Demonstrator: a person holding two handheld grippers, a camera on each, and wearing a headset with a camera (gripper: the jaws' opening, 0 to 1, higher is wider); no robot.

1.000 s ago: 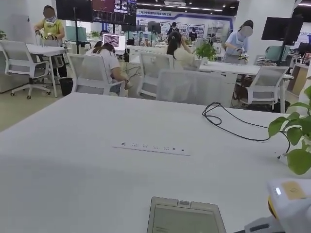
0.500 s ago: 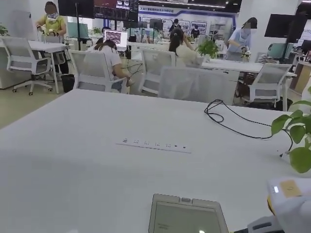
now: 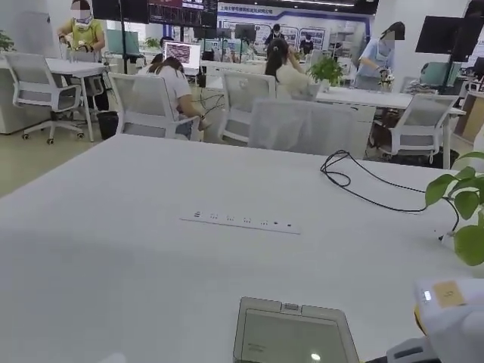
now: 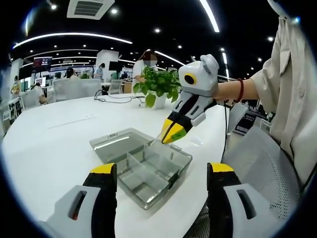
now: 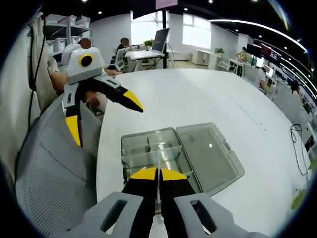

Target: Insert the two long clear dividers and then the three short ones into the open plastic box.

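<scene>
The right gripper (image 5: pixel 158 171) is pinched tight on a clear divider (image 5: pixel 158 157), which stands edge-on in line with its jaws. The open plastic box (image 5: pixel 130 144) sits just ahead and below, so this gripper is nearer. The left gripper (image 4: pixel 162 168) gapes wide and empty, with the box ahead between its jaws.

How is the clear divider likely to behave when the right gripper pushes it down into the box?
Probably stiff but slightly bendy: the divider is a thin clear sheet, seen edge-on in the right gripper. Likely slippery, being smooth plastic. It looks light, so it could tilt before seating in the box.
</scene>
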